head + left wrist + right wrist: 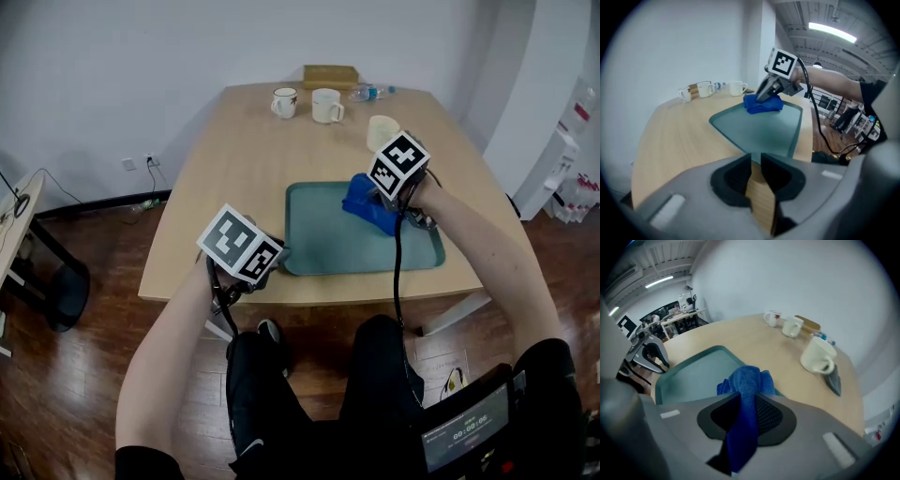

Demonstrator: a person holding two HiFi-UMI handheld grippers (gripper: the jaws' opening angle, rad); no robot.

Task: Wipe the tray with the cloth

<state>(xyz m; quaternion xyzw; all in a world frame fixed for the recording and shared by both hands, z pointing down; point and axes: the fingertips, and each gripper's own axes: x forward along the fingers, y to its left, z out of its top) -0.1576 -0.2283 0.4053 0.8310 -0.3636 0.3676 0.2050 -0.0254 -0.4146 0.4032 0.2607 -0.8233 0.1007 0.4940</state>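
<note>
A person sat at a wooden table (234,169), a gripper in each hand. A green tray (328,239) lay close to the table's front edge, its long side parallel to it. The right gripper (745,404) was clamped on a bunched blue cloth (361,202), which rested on the tray's far right part, near the far rim. The tray floor lay bare to the left and front. The left gripper (756,161) was at the tray's near left corner, jaws slightly apart with nothing between them. Two mugs (284,101) stood at the far end, and a cream cup (382,131) stood beyond the tray's far right corner.
</note>
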